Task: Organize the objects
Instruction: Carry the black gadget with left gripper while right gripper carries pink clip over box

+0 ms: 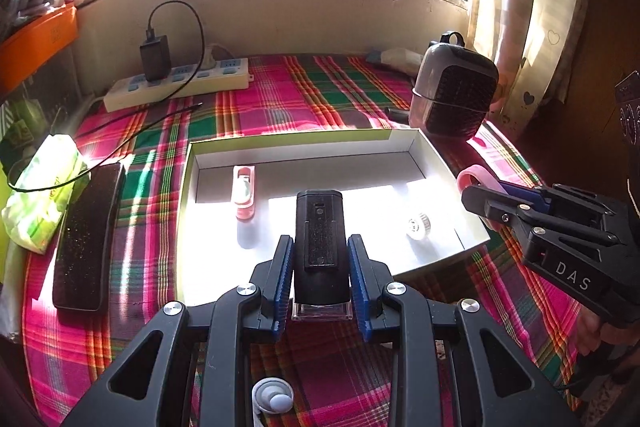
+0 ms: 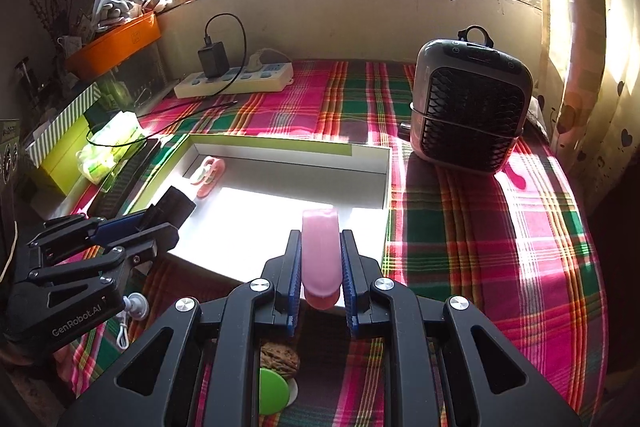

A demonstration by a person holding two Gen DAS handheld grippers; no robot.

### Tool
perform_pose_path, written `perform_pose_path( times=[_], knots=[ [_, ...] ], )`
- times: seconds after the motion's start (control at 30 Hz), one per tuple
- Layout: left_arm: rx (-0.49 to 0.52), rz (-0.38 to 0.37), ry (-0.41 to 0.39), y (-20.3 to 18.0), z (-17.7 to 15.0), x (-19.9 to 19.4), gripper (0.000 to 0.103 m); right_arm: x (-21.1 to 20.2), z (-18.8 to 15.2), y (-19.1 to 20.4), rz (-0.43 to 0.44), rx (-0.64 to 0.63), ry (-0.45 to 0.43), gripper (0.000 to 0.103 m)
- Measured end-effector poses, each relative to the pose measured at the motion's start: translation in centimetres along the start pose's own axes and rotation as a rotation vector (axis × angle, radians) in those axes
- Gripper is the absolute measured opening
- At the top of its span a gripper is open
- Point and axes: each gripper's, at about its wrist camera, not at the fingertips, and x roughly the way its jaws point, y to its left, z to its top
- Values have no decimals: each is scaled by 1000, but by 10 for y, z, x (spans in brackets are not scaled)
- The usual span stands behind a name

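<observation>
Left tongs (image 1: 320, 263) grip black device (image 1: 319, 227) above white box (image 1: 436, 153) | right tongs (image 2: 320, 281) clamp pink case (image 2: 320, 251) over box's near edge | plaid-covered worktop (image 1: 280, 87); second pink case (image 1: 244, 193) inside box

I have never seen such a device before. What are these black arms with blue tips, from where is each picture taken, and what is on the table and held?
These are no robot arms. A person holds a two-finger gripper in each hand, and each gripper carries a camera looking forward along its fingers. One picture comes from the left gripper, the other from the right gripper. The left one is shut on a black device; the right one is shut on a pink clip. Both hang over a shallow white box on a checked cloth. Inside lie another pink clip and a small white piece. Around it stand a small fan, a power strip and a dark case.
</observation>
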Motion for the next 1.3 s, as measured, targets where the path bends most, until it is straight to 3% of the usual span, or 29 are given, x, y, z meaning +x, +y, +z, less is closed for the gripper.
perform_pose_path(
  times=[0.57, 1.3],
  knots=[
    [8, -2, 48, 6, 45, 60, 25, 68, 39, -11, 2, 1, 65, 19],
    [12, 37, 99, 10, 47, 99, 25, 108, 46, -12, 21, -3, 121, 19]
  ],
)
